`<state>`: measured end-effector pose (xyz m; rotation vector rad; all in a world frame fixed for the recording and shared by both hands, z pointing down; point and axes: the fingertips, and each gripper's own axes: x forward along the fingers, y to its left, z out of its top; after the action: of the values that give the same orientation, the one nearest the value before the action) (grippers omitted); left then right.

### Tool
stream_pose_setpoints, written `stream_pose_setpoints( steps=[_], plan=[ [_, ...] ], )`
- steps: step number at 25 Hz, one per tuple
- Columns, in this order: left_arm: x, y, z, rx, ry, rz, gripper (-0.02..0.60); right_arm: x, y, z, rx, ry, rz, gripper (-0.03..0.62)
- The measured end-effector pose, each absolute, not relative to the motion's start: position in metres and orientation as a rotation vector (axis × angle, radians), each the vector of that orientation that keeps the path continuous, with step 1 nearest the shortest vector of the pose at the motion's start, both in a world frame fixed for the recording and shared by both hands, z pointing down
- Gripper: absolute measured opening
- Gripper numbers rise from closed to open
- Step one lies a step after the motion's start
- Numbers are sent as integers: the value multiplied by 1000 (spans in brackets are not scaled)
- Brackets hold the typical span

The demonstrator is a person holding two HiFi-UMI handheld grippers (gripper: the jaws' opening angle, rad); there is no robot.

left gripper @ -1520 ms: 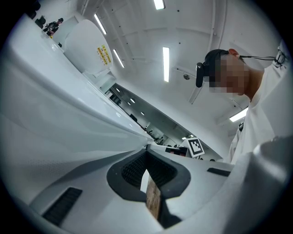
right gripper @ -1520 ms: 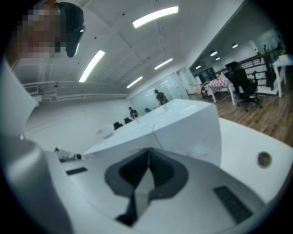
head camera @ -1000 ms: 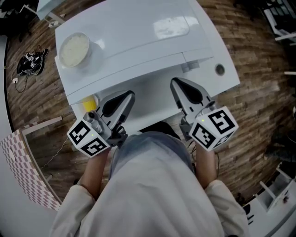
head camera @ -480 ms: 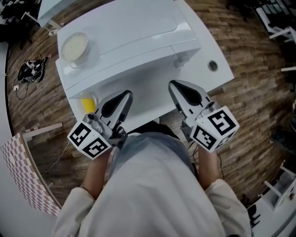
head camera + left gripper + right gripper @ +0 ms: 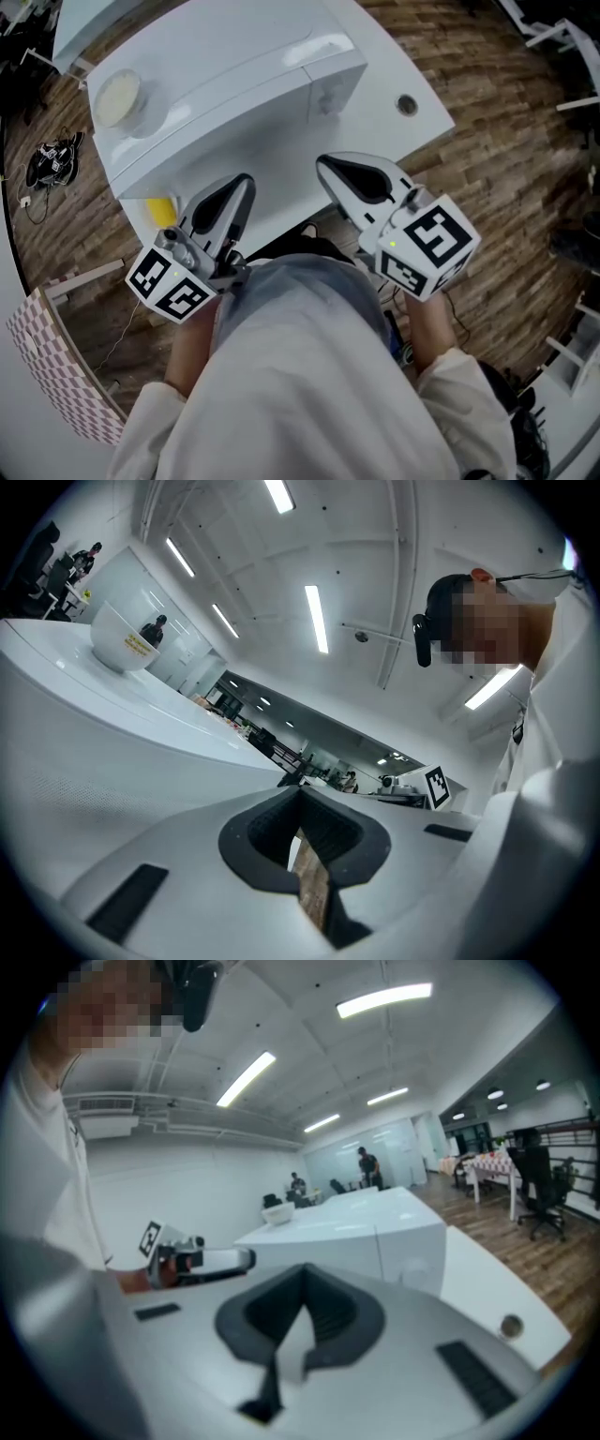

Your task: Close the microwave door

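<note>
A white microwave (image 5: pixel 216 66) stands on a white table (image 5: pixel 412 75), with its front face and knob (image 5: pixel 330 94) turned toward me. Nothing swings out from that front; it looks flush with the body. In the right gripper view the microwave (image 5: pixel 375 1241) is a closed white box. My left gripper (image 5: pixel 246 180) and right gripper (image 5: pixel 323 164) are both shut and hold nothing. They hover close to my body, short of the microwave and not touching it. The left gripper's jaws (image 5: pixel 300 794) and the right gripper's jaws (image 5: pixel 303 1269) meet with only a slit between them.
A pale bowl (image 5: pixel 117 98) sits on the microwave's top at the left. A yellow thing (image 5: pixel 161 211) shows beside the left gripper. The table has a round cable hole (image 5: pixel 406 105). Wooden floor (image 5: pixel 506 169) surrounds the table, with chairs and tables farther off (image 5: pixel 534 1194).
The microwave and table have slid up and to the left in the head view. Both grippers stay shut and sit farther back from the microwave's front.
</note>
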<state>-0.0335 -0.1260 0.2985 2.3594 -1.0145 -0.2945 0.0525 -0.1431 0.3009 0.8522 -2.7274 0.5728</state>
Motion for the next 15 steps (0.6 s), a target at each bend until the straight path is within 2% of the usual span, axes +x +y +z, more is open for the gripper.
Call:
stream_pose_setpoints(
  steps=[15],
  plan=[
    [-30, -126, 305, 2347, -992, -287, 14, 47, -136, 306, 824, -2737, 612, 23]
  ],
)
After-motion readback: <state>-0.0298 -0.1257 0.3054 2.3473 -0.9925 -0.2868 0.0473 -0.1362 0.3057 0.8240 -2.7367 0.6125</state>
